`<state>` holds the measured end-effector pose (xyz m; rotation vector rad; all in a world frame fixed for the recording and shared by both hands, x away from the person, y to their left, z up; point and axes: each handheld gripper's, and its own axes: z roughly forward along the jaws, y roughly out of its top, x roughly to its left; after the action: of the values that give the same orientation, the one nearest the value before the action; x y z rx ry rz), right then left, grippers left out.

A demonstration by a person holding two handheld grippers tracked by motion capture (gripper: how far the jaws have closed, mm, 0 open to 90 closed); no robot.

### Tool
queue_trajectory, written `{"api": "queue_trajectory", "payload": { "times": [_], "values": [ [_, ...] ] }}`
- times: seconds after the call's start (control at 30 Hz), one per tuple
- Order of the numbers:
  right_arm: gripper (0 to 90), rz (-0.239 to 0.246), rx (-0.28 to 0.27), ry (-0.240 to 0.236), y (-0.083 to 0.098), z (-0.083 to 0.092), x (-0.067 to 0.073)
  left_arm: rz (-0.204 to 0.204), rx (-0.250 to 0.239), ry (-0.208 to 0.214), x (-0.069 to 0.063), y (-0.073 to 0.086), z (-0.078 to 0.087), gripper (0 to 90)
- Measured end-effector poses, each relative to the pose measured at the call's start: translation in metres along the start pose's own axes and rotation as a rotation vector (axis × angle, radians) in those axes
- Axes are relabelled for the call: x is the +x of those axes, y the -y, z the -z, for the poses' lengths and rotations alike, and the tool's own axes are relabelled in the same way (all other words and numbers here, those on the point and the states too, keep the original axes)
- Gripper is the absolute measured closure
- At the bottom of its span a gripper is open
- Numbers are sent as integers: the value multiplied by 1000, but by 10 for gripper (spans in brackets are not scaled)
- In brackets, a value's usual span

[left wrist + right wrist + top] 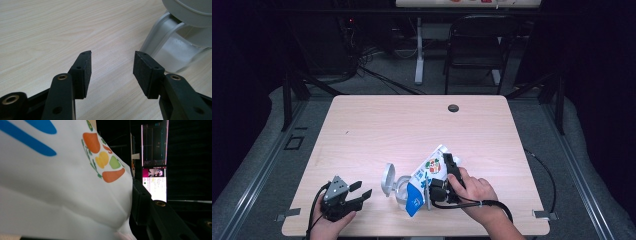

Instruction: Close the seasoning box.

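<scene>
While the left gripper (pixel 362 192) rests near the front left corner of the wooden table (pixel 377 125), its two black jaws stand apart with nothing between them, pointing toward a clear plastic container (pixel 401 192) whose grey hinged lid (pixel 387 179) stands flipped up on the side toward that gripper. From the left gripper view, the pads (pixel 85 72) hover over bare wood, and the container (pixel 175 52) sits just beyond and to the right of them, apart from both jaws. On the other side of the container, the right gripper (pixel 443 175) is held by the person's right hand (pixel 474 192) and clamps a white pouch (pixel 427 175) printed with blue shapes and small fruit or vegetable pictures. That pouch lies tilted, its blue lower end dipping over or just beside the container's open mouth and its upper end raised toward the table's middle; whether the tip actually touches the rim is hard to tell from above. Close up in the right gripper view, the pouch (pixel 62 182) bulges against one black jaw at the right, the material creasing where it is pinched; the opposite jaw is hidden behind the pouch. Behind the table stand a dark chair (pixel 474 45) and a lit screen (pixel 153 165).
</scene>
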<state>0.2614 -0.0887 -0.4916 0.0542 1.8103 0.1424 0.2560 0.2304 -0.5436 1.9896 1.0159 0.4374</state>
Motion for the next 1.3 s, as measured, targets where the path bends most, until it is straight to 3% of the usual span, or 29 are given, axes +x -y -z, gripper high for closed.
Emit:
{"api": "queue_trajectory", "payload": {
  "times": [1.3],
  "values": [
    [719,-1,-16,4,0,2,1,-1,-2,1,1,1,-1,496]
  ]
}}
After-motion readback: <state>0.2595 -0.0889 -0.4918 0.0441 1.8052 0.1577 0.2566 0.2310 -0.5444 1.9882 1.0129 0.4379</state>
